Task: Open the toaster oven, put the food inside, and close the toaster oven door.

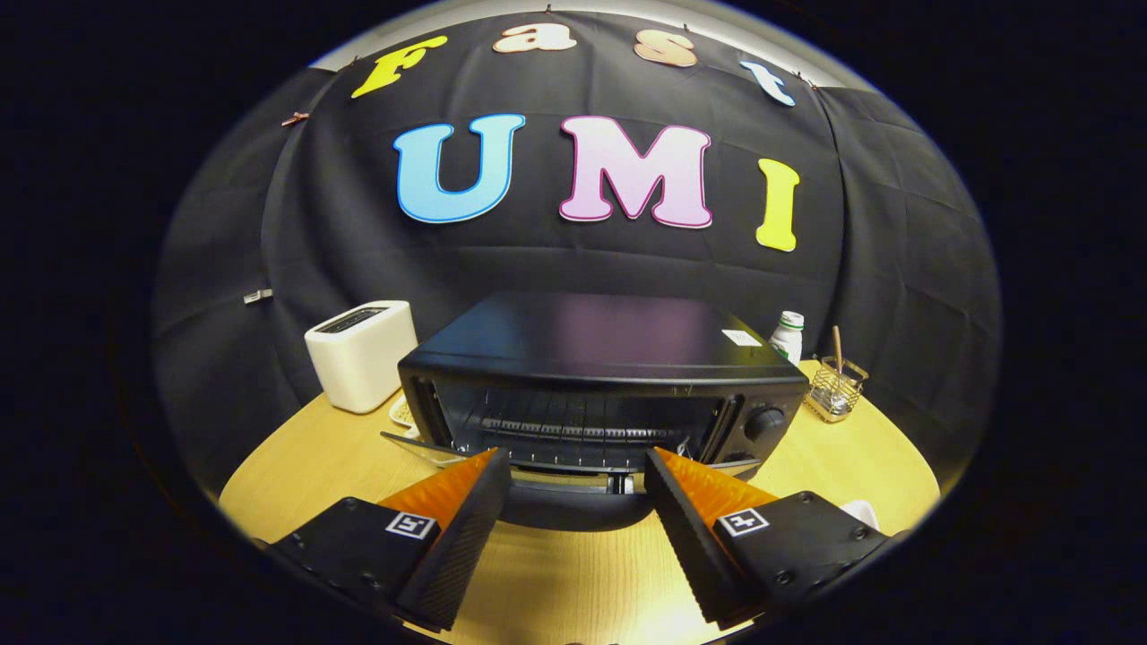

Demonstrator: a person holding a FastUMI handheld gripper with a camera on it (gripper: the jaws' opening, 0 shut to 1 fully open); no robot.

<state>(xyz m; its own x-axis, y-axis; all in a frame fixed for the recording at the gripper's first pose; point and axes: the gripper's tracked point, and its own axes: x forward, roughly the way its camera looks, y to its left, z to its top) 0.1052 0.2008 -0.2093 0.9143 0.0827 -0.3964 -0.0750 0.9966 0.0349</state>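
The toaster oven (602, 385) sits on the wooden desk (573, 573) just ahead of the tool (578, 466), its door (573, 488) dropped open toward the fingers, the rack visible inside. The tool gapes wide, gripping nothing (a white toaster (361, 354) stands beside the oven)

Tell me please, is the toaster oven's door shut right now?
No. The toaster oven has its door folded down, so the wire rack inside shows, with the open tool just before it.
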